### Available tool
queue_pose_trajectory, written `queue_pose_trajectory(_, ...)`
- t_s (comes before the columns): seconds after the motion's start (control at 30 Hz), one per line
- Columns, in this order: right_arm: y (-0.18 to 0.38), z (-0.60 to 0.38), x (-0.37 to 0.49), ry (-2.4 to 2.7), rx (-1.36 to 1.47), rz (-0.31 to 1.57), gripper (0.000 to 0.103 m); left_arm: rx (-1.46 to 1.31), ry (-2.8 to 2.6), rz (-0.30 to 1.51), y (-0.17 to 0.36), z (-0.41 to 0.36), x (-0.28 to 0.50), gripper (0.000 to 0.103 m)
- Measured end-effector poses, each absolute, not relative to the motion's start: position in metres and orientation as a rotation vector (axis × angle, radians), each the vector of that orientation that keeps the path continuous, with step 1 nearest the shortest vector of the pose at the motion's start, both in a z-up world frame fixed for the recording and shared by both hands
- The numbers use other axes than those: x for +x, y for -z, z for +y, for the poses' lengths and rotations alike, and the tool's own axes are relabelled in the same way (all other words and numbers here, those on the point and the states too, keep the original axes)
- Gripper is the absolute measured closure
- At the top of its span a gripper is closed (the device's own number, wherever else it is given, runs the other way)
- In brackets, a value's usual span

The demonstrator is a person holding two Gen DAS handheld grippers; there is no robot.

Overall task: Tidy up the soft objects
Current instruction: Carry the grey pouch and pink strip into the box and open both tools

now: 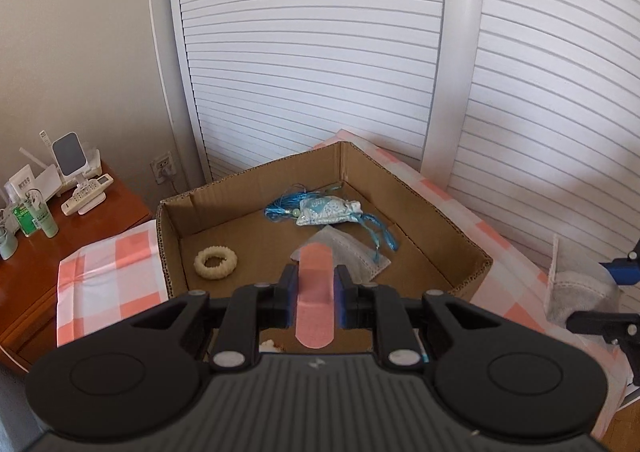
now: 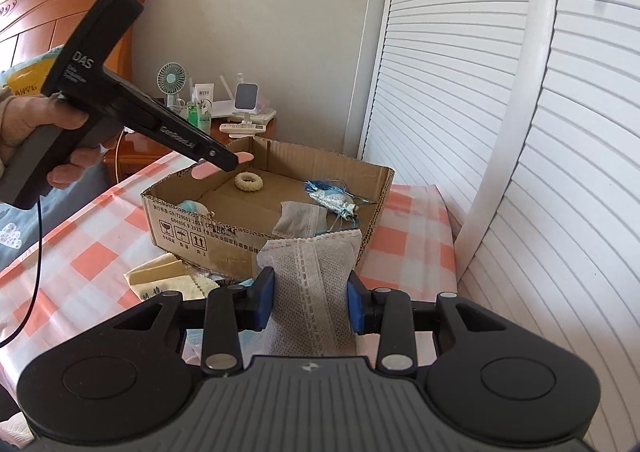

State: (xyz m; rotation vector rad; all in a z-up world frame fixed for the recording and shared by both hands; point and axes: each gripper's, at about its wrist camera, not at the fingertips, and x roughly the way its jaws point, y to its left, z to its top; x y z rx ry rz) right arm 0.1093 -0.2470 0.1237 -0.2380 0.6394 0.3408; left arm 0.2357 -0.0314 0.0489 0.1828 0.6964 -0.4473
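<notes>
My left gripper (image 1: 315,286) is shut on a pink adhesive bandage (image 1: 315,292) and holds it above the near edge of an open cardboard box (image 1: 440,220). The right wrist view shows it over the box's left rim (image 2: 228,162). My right gripper (image 2: 310,298) is shut on a grey-white face mask (image 2: 310,292), in front of the box (image 2: 192,228). In the box lie a cream ring (image 1: 216,262), a blue-tasselled sachet (image 1: 330,211) and another mask (image 1: 352,256).
The box stands on a pink-and-white checked cloth (image 1: 108,276). A wooden nightstand (image 1: 80,228) with chargers and bottles is at the left. White louvred doors (image 1: 320,72) stand behind. A yellow cloth (image 2: 172,276) lies on the cloth before the box.
</notes>
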Motion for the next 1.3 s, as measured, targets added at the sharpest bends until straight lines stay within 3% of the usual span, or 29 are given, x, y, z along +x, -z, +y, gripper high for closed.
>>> queue_pose_trajectory(0.03,-0.124,-0.246,0.111,-0.344,-0.24,0.638,0.062,0.181,0.456,0.707,-0.047,-0.033,0.24,0.051)
queue_pose_trajectory(0.1,-0.125,-0.243,0.115,-0.347,-0.243,0.637,0.062,0.171,0.467,0.707,-0.043,-0.032,0.243,0.033)
queue_pose_trajectory(0.17,-0.125,-0.24,0.118,-0.35,-0.243,0.637,0.062,0.169,0.448,0.701,-0.041,-0.029,0.239,0.031)
queue_pose_trajectory(0.33,-0.126,-0.233,0.123,-0.356,-0.249,0.634,0.062,0.183,0.415,0.674,-0.048,-0.012,0.208,0.011)
queue_pose_trajectory(0.47,-0.128,-0.228,0.129,-0.358,-0.25,0.633,0.062,0.188,0.386,0.645,-0.055,0.004,0.169,0.005)
queue_pose_trajectory(0.77,-0.131,-0.213,0.168,-0.371,-0.232,0.665,0.062,0.143,0.359,0.65,-0.041,0.029,0.085,0.004)
queue_pose_trajectory(1.3,-0.127,-0.125,0.262,-0.468,-0.274,0.705,0.062,0.084,0.231,0.687,-0.021,0.069,0.064,0.004)
